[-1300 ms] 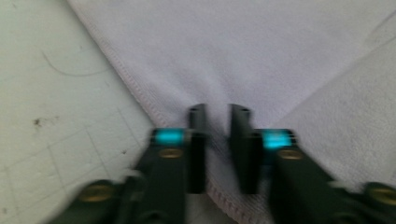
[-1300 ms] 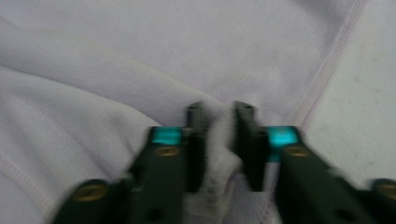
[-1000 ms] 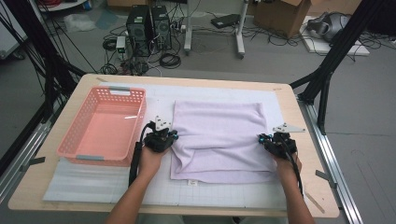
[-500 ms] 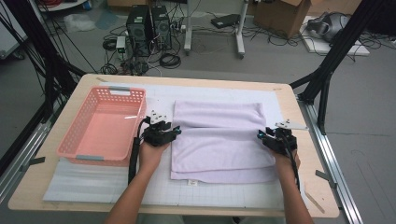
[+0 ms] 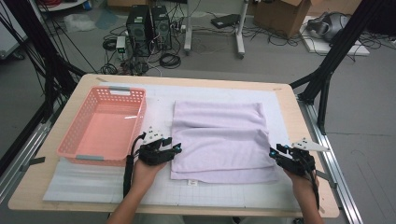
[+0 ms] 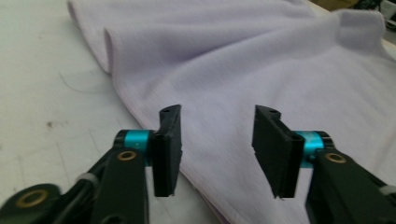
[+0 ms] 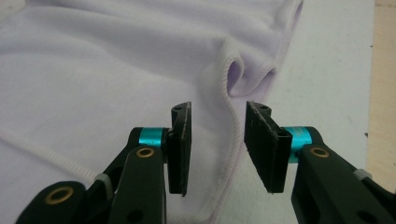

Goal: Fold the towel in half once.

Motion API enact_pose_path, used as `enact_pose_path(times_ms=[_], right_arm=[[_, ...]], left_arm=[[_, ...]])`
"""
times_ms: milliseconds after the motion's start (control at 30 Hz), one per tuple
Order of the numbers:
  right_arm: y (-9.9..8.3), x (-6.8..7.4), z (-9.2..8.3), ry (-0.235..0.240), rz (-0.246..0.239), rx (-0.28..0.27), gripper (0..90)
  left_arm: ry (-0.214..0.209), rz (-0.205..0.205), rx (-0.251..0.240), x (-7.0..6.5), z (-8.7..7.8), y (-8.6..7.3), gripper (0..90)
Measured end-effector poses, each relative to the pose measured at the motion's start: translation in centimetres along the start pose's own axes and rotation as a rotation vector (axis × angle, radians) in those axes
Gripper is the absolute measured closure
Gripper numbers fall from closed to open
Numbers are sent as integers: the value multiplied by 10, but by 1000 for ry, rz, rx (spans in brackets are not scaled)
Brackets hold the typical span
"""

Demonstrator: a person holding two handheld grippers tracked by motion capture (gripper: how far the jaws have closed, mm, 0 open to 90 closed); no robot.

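A pale lilac towel (image 5: 218,140) lies folded on the white mat in the middle of the table, just right of the pink basket. Its layers sit slightly offset, the lower edge peeking out along the near side, with a soft crease running across it and one near corner curled up.

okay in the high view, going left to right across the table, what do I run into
pink basket → left gripper → lilac towel → right gripper
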State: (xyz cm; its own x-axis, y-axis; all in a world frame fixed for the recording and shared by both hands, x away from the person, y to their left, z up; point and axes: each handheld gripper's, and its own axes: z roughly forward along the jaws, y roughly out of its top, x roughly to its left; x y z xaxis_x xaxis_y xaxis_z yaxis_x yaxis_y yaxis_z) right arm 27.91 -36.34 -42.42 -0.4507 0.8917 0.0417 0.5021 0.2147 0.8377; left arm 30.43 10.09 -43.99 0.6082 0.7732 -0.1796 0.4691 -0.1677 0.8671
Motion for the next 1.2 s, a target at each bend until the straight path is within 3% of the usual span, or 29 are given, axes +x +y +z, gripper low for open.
enact_pose_path(times_ms=[133, 300, 467, 567, 733, 900, 1033, 1200], right_arm=[[-4, 3, -10, 6, -26, 7, 626], [-18, 5, -20, 8, -9, 38, 667], [-25, 6, -14, 13, -13, 72, 663], [-25, 8, -9, 30, -21, 77, 660], [-28, 9, 0, 29, -27, 123, 727], [-27, 8, -1, 18, -44, 131, 864], [-27, 12, -2, 8, -71, 134, 874], [-27, 9, -6, 28, -40, 118, 877]], left_arm=[[-22, -4, 24, -7, -11, -8, 571], [-39, -8, 34, -15, -24, -18, 582], [-38, -15, 67, -18, -27, -26, 596], [-23, -3, 89, -20, -24, -27, 627], [13, 65, 138, -27, -19, -28, 711], [25, 100, 129, -31, -19, -28, 823], [22, 103, 90, -32, -24, -26, 831], [-15, 77, 48, -30, -31, -24, 835]])
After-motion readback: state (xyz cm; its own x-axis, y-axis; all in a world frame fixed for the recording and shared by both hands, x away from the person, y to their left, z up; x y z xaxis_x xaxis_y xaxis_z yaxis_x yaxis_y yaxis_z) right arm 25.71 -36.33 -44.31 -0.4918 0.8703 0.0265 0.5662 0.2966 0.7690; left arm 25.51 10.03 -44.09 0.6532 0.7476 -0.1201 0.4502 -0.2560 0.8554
